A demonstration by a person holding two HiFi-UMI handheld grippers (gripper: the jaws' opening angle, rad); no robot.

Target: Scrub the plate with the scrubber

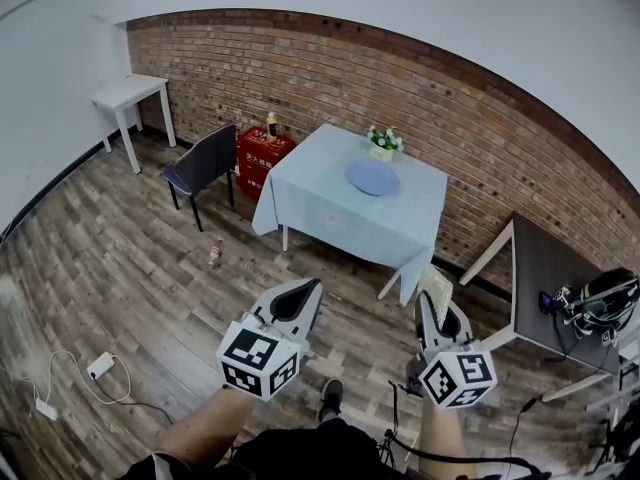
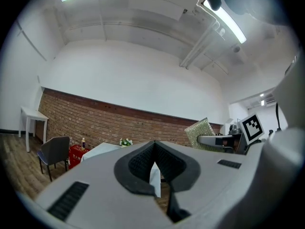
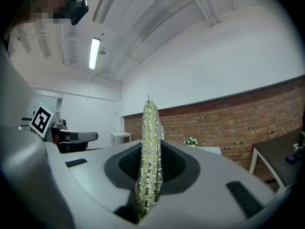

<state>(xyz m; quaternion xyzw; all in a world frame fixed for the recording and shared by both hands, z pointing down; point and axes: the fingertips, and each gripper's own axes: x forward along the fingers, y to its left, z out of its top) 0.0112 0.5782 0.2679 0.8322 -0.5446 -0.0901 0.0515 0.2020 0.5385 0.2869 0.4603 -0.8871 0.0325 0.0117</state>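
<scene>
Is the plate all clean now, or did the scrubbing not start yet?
Not started. Done: the right gripper is shut on the sparkly scrubber. In hand: only holding it; the left gripper is shut, empty. Left: the blue plate lies on the table across the floor, so all the scrubbing remains.

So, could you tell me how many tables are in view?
3: a white side table far left, the cloth-covered table at centre, a dark table at right. Others may be hidden.

A flower pot [image 1: 384, 143] stands on the cloth-covered table [image 1: 318, 196], a chair [image 1: 205, 159] beside a red crate [image 1: 262, 154].
</scene>
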